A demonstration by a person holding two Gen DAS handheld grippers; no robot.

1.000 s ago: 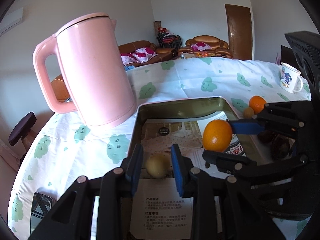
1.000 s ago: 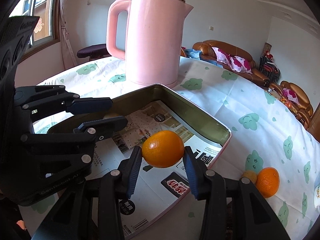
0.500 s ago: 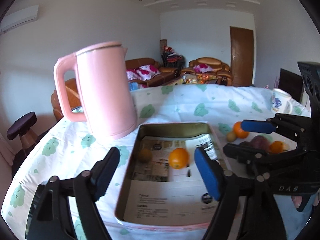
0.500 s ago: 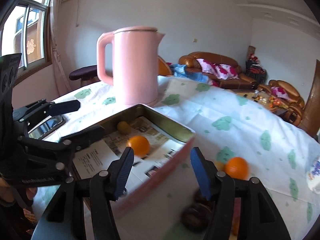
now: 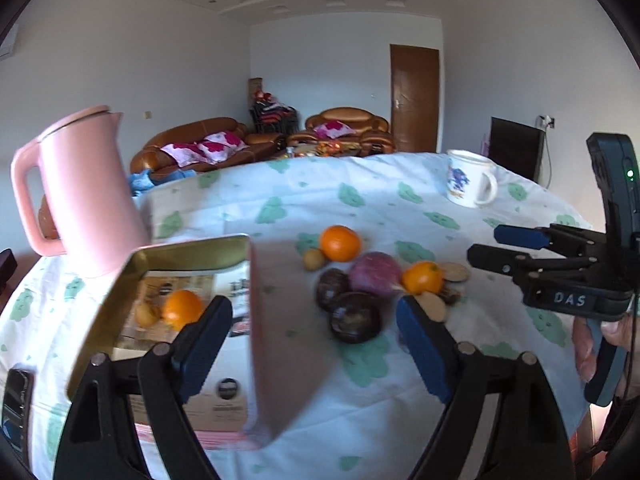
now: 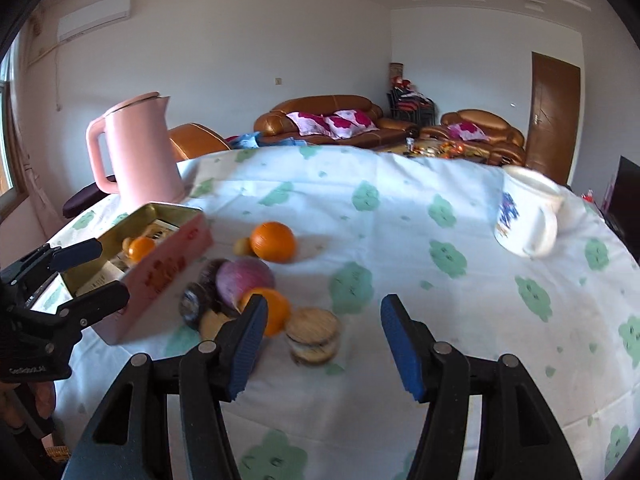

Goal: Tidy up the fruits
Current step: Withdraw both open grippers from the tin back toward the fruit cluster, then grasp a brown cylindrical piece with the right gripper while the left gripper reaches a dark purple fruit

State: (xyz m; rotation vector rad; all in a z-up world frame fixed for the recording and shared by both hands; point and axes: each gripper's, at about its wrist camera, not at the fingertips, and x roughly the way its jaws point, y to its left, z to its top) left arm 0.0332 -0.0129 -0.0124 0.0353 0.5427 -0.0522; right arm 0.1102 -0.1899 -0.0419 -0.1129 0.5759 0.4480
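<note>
- Tin box beside pink kettle: orange and a small yellowish fruit already inside.
- Loose fruit pile on tablecloth, right of the box.
- Left gripper: jaws just widened, empty.
- Right gripper: partly open, empty.
- Between picks; next, I judge, each closes on a loose fruit.

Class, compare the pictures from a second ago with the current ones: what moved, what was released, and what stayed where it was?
Both grippers let go. The left gripper released the small yellowish fruit and the right gripper released the orange; both fruits now lie in the tin. The jaws of each have just been opening and are empty, and both grippers pulled back and swung toward the loose fruit pile. The pink kettle, tin and mug stayed put.
</note>
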